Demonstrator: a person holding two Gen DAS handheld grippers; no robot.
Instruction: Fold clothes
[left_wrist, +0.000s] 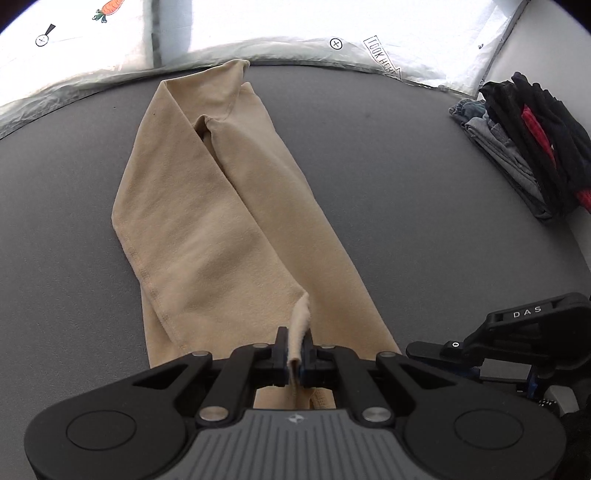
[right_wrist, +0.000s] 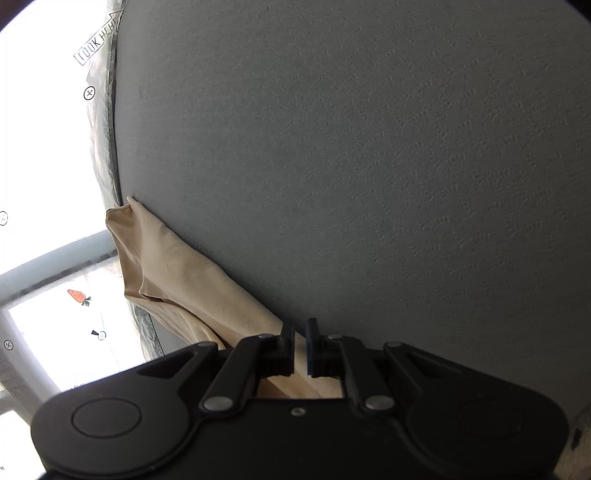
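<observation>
A long beige knit garment (left_wrist: 207, 206), folded lengthwise into a narrow strip with stitched hems, lies flat on the grey textured table surface (left_wrist: 406, 177); its far end reaches the table's far edge, where a white plastic sheet printed with a carrot and small circle marks (left_wrist: 92, 55) borders the table. The left gripper (left_wrist: 295, 356) has its black jaws closed tight on a rolled edge of that garment, the pinched fabric rising between the pads while the rest stays on the table. The right gripper (right_wrist: 300, 349) shows a narrow slit between its jaws, with beige cloth visible in and behind that gap; whether the pads actually press on the cloth cannot be told from this angle. No container appears in either view. Only the left wrist view shows a folded stack of dark, grey and red clothes (left_wrist: 524, 147) at the table's right side, well apart from the garment, and part of the other black gripper body. The right wrist view shows mostly bare grey table.
</observation>
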